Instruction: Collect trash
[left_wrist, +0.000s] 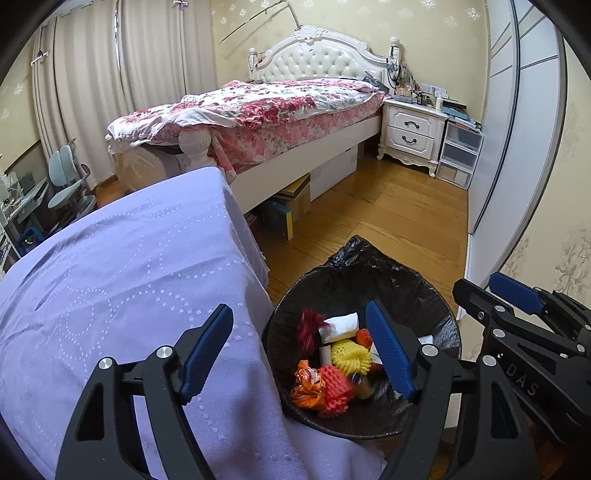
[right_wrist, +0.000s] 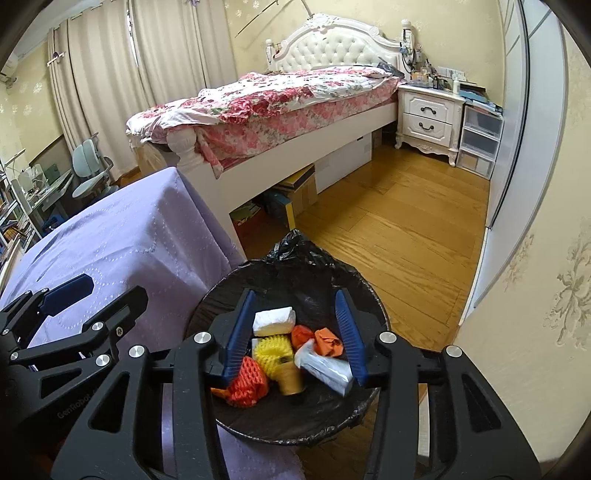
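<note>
Left hand-held gripper (left_wrist: 299, 350) spread wide, nothing between its fingers; it hangs over the edge where the worktop (left_wrist: 110, 280), draped in a lilac cloth, meets the trash bin (left_wrist: 436, 295). Right hand-held gripper (right_wrist: 295, 332) also wide apart and empty, hovering directly above the bin (right_wrist: 380, 317), both blue pads framing the contents. Bin sits on the wooden floor (right_wrist: 406, 229) just beside the worktop, at 6 o'clock in both views, lined with a black bag (right_wrist: 291, 243) whose loose end sticks up at the bin's 12 o'clock rim. Trash lies inside the bin: a white folded tissue (right_wrist: 274, 320), yellow foam net (right_wrist: 271, 354), red-orange foam net (right_wrist: 248, 382), orange crumpled wrapper (right_wrist: 327, 341), silver-white packet (right_wrist: 325, 369), a yellow spool (right_wrist: 290, 382). Left view adds a dark red tuft (left_wrist: 306, 326) at the bin's 10 o'clock. Bed (right_wrist: 295, 99) with floral quilt at 12 o'clock; nightstand (right_wrist: 428, 114) at 1 o'clock.
</note>
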